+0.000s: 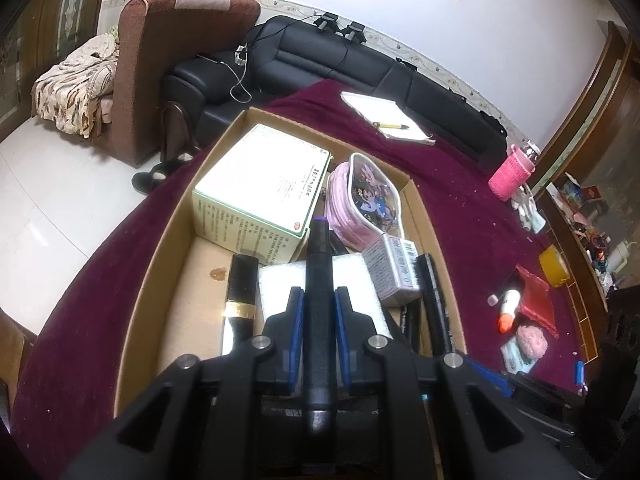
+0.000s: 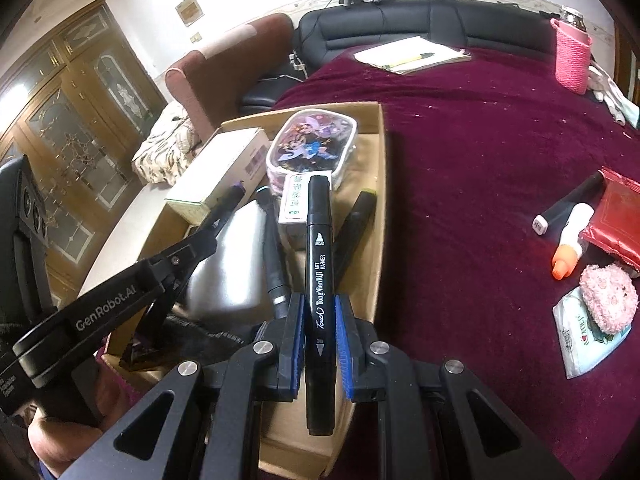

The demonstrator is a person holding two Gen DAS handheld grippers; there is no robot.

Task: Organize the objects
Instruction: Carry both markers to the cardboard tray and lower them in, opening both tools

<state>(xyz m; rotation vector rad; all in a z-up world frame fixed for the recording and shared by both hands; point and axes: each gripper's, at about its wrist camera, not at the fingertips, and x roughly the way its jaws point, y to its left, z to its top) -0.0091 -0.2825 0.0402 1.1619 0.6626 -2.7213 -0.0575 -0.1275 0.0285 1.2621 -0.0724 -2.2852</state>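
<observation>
Left wrist view: left claw (image 1: 319,300), blue pads clamped on a purple-tipped marker (image 1: 318,280) gripped mid-barrel and lying along the fingers, tip forward, so it can be lowered lengthwise. It hangs over the open box (image 1: 160,248), which sits on the table (image 1: 460,208) under a maroon cloth. Box contents: green-edged carton (image 1: 256,192) at the far left; pink pencil case (image 1: 364,196) beside it, leaning toward the right wall; small printed pack (image 1: 394,268) in front of the case; white pad (image 1: 280,288) under the claw; black-and-gold tube (image 1: 240,284) at its left; dark markers along the right wall. Bulky items take the far end, judged to leave the near floor for pens. On the cloth, outside the box: notepad with yellow pen (image 1: 390,120), pink bottle sleeve (image 1: 514,172), orange-capped glue (image 1: 508,308), red pouch (image 1: 536,300), pink plush (image 1: 531,340). Right wrist view: right claw (image 2: 320,320), pads closed on a black art marker (image 2: 318,264), held the same way, over the near right corner of the box, where a green-tipped marker (image 2: 356,232) and a blue-tipped one (image 2: 272,248) already lie; judged the pen spot. The left claw reaches in from the left with its marker. Unsorted at right: another marker (image 2: 568,204) beside the glue, and a tissue pack (image 2: 588,336) under the plush.
</observation>
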